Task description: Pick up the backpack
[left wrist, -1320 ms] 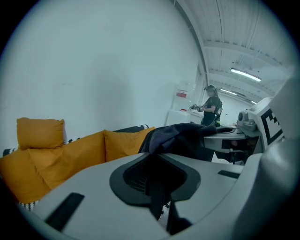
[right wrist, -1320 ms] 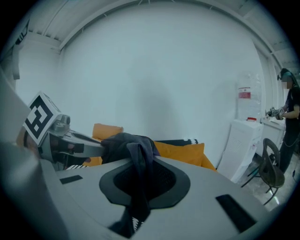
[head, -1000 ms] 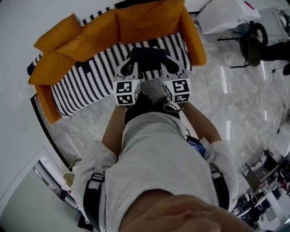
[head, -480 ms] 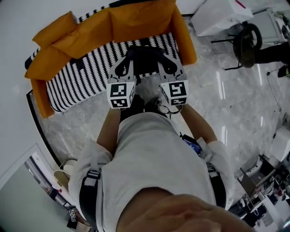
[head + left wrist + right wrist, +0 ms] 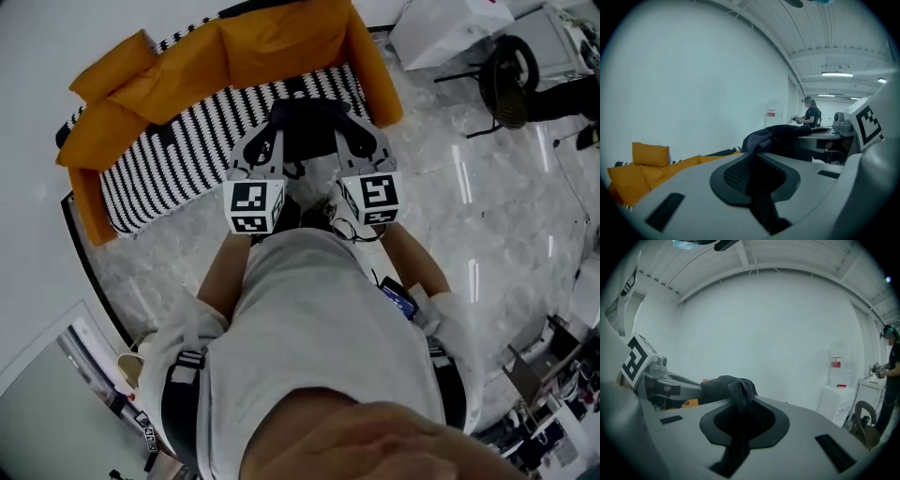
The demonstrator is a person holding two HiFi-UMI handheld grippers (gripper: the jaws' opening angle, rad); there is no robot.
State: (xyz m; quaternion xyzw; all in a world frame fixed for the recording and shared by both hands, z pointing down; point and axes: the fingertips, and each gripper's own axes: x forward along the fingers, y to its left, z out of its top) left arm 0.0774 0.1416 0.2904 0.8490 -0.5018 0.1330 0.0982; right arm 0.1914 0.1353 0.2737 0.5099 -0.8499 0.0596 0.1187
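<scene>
The black backpack (image 5: 305, 122) hangs between my two grippers, over the front edge of the sofa seat. My left gripper (image 5: 272, 131) is shut on a strip of its dark fabric (image 5: 780, 136), which runs down between the jaws in the left gripper view. My right gripper (image 5: 345, 129) is shut on another fold of the backpack (image 5: 724, 385) in the same way. The left gripper (image 5: 758, 157) and the right gripper (image 5: 739, 406) are side by side, a short way apart. The backpack's lower part is hidden behind the marker cubes and my body.
An orange sofa (image 5: 178, 155) with a black-and-white striped seat and orange cushions (image 5: 112, 131) stands against the white wall. A black office chair (image 5: 511, 80) and a white box (image 5: 441, 33) are at the right. A person (image 5: 811, 115) stands at a far desk.
Both grippers have risen and come back towards my body, carrying the backpack up from the sofa seat. Their grip has not changed.
</scene>
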